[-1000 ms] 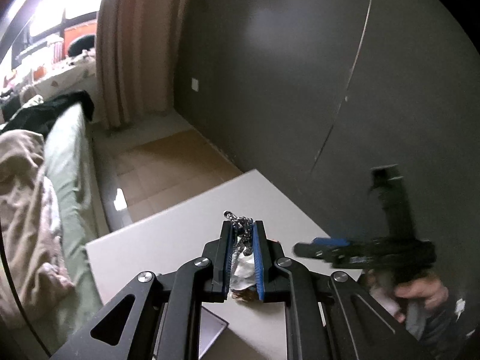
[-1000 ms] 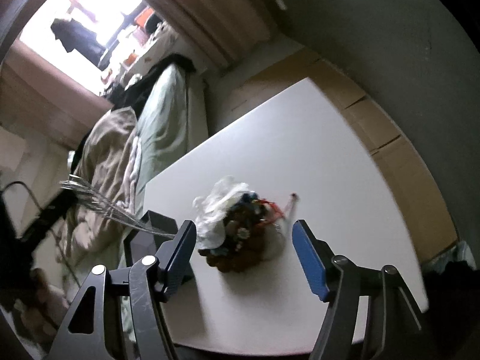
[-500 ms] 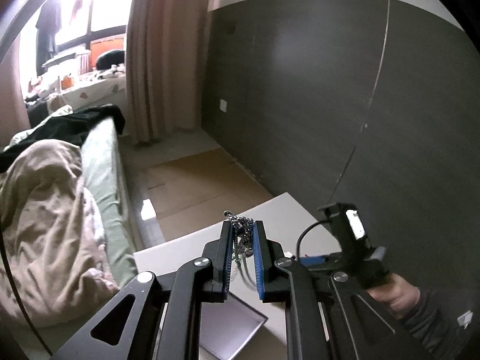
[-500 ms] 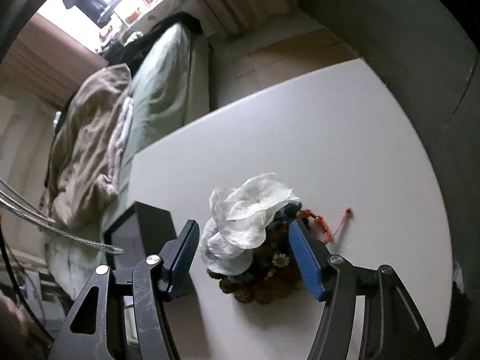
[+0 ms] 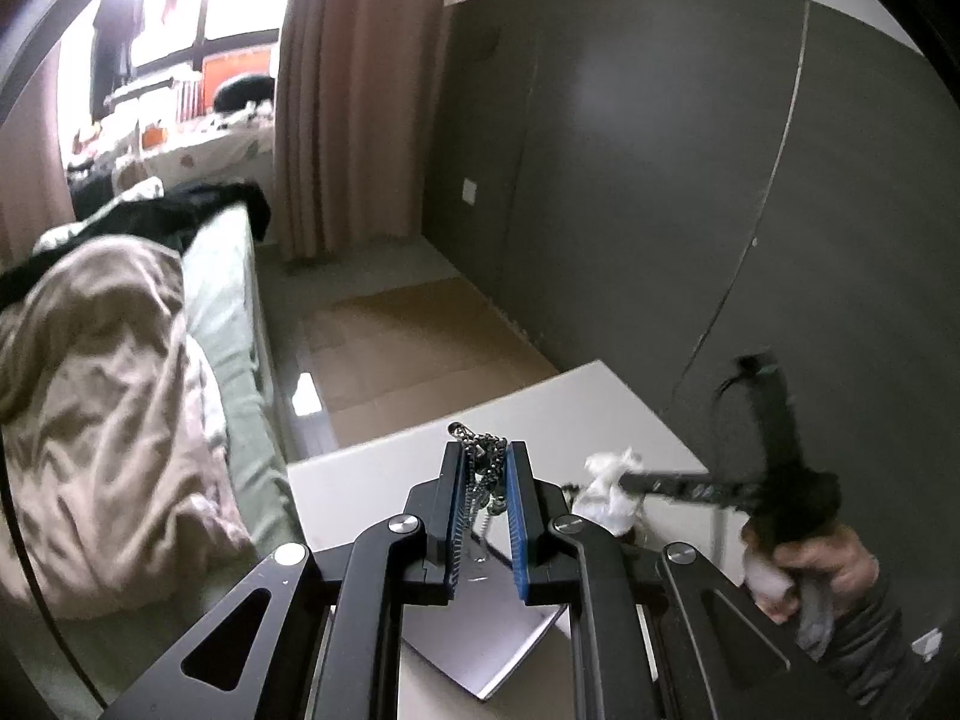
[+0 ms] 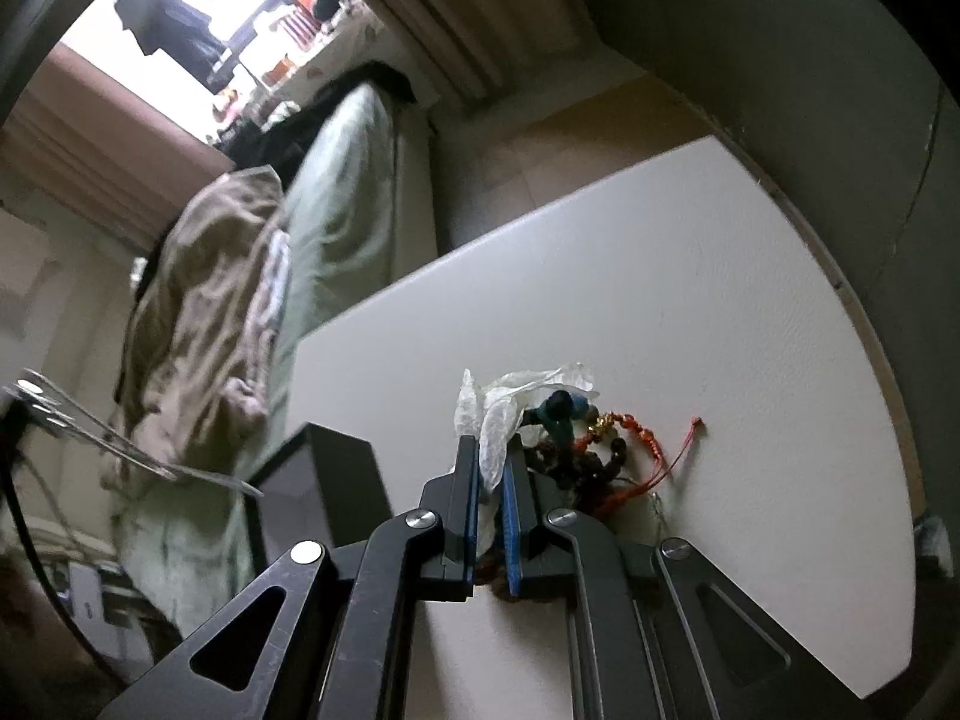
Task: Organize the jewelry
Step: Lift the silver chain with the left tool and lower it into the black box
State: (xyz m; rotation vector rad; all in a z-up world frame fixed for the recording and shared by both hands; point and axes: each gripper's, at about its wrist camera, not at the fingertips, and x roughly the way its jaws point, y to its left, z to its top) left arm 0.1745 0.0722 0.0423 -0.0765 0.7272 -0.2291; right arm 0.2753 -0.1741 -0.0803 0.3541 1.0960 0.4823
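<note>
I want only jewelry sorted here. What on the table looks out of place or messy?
A crumpled white plastic wrapper, not jewelry, lies over a tangled heap of beaded bracelets on the white table; the right gripper is shut on it. A red cord trails loose.

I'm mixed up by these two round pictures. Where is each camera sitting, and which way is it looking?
Left wrist: sits on the left gripper, looking along its fingers, shut on a metal chain, toward the dark wall; the person's right hand shows.
Right wrist: sits on the right gripper, looking down at the white table; its fingers pinch a white plastic bag beside beaded bracelets.
Both show: the table, the bag, the black box and the bed.
</note>
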